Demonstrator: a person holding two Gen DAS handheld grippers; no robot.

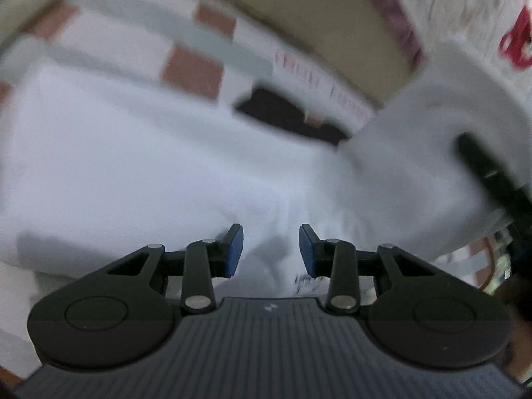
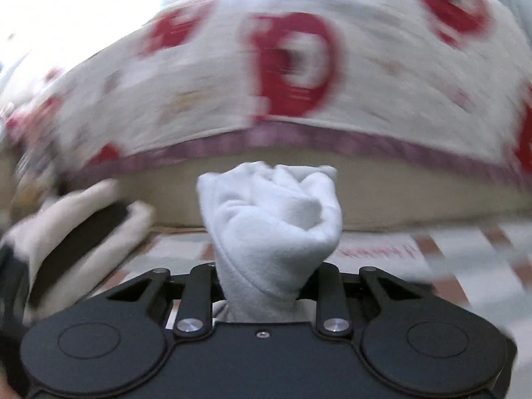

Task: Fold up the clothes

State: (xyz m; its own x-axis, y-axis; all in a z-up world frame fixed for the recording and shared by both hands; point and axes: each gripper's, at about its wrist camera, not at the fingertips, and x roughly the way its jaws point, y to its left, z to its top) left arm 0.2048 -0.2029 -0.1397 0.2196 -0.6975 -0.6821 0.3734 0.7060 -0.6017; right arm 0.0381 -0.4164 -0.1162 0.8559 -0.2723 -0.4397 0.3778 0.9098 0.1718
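In the left wrist view, the left gripper [image 1: 271,251] fills the bottom of the frame, its two blue-padded fingers [image 1: 235,252] spread apart with a clear gap between them and nothing held. Just beyond them a white garment [image 1: 139,166] lies spread over the middle of the picture, on a checked cloth [image 1: 186,46] with pale grey bands and reddish-brown squares. A dark patch [image 1: 282,113] shows at the garment's far edge, right of centre (too blurred to say what it is). At the right edge of the frame, part of the garment rises in a bundle around a black gripper arm [image 1: 492,179].

In the right wrist view, the right gripper [image 2: 262,286] sits at the bottom centre, its fingers closed tight on a bunched fold of the white garment [image 2: 272,219], which stands up like a fist in the middle of the frame. Behind it, across the upper half, a white bedcover [image 2: 206,79] with big red shapes and a mauve border hangs over a beige mattress edge [image 2: 415,199]. At lower left, more white fabric wraps something dark (blurred).
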